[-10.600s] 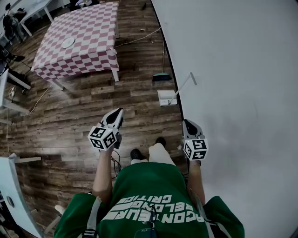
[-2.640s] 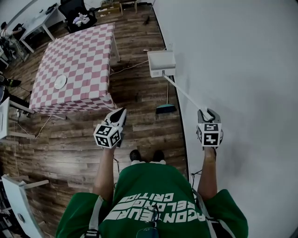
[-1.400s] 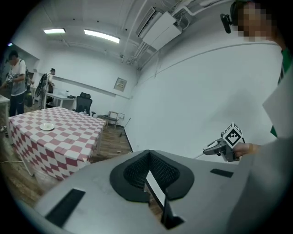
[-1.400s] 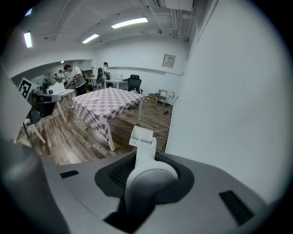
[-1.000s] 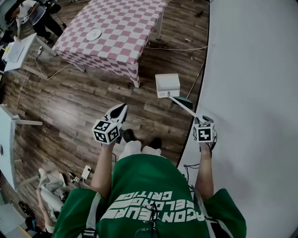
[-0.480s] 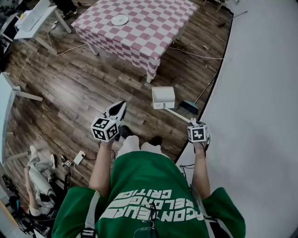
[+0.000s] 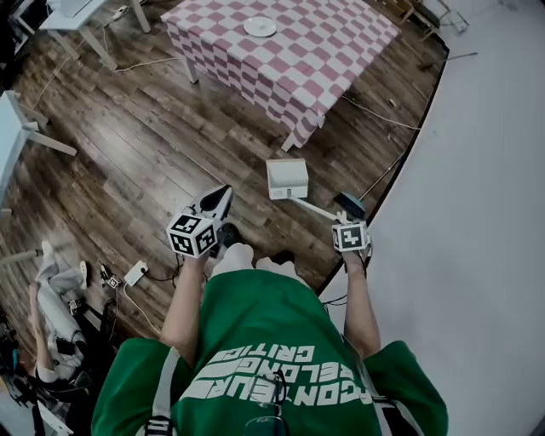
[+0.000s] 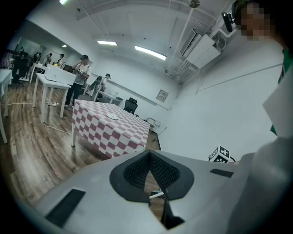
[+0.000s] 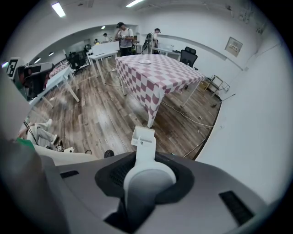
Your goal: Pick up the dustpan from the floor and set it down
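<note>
The white dustpan [image 7: 287,179] hangs by its long white handle [image 7: 315,209] from my right gripper [image 7: 341,220], which is shut on the handle's end and points steeply down. In the right gripper view the handle [image 9: 147,176] fills the jaws of the right gripper [image 9: 147,183], and the pan [image 9: 143,136] shows beyond over the wooden floor. Whether the pan touches the floor I cannot tell. My left gripper [image 7: 223,192] hovers to the left of the pan, shut with nothing in it. The left gripper [image 8: 150,159] has its pads together in its own view.
A table with a pink checked cloth [image 7: 289,51] and a white plate [image 7: 260,26] stands ahead. A green broom [image 7: 350,204] leans on the white wall [image 7: 477,170] at the right. Cables and a power strip [image 7: 134,272] lie at the left, near a person [image 7: 51,306] low on the floor.
Both grippers have sunk and swung round with the person. The dustpan, still hanging from the right gripper, has come lower and away from the wall, beside the table's corner.
</note>
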The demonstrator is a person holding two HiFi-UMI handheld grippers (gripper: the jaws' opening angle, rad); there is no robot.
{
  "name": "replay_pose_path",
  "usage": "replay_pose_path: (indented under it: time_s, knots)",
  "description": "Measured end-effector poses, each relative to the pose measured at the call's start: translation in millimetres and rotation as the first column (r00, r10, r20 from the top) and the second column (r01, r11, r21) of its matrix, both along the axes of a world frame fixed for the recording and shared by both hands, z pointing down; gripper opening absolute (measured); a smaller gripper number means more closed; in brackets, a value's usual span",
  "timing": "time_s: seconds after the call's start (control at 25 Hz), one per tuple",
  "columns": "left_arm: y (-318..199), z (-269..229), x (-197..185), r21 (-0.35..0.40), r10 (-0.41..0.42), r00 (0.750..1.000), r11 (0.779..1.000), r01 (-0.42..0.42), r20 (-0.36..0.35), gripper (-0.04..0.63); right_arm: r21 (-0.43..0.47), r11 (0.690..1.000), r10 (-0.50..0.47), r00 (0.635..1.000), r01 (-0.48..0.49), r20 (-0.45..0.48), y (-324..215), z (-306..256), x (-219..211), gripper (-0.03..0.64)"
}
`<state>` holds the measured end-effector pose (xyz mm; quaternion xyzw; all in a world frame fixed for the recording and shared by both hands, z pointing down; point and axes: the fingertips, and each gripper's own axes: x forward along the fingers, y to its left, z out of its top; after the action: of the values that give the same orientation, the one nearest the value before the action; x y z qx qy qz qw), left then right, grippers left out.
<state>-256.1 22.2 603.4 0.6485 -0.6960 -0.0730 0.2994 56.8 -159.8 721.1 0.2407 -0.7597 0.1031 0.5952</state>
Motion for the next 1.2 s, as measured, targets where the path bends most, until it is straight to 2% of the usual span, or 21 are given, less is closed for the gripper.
replay_pose_path:
  time_s: [0.28, 0.6, 0.84, 1.2]
  knots:
    - [14.0, 12.2, -45.6, -0.008, -0.011, 1.000, 1.000, 0.011, -0.018, 0.003, -0.028, 0.998, -0.059, 0.998, 0.058, -0.034, 1.9, 27.6, -78.8, 0.114]
    - [22.8, 19.9, -74.9, -0.026, -0.010, 1.000, 1.000, 0.009, -0.018, 0.003, -0.049, 0.987, -0.156, 0.986, 0.153, -0.064, -1.8, 55.1, -159.6, 0.114]
    - [18.4, 36.0, -83.8, -0.065, -0.073, 0.996, 0.995, 0.070, -0.044, 0.003, -0.083, 0.964, -0.258, 0.963, 0.252, -0.076, -20.3, 73.3, -210.1, 0.114]
    - [-20.6, 38.9, -96.1, -0.114, -0.184, 0.983, 0.977, 0.180, -0.025, 0.003, -0.121, 0.926, -0.369, 0.924, 0.357, -0.102, -63.8, 109.3, -265.9, 0.114]
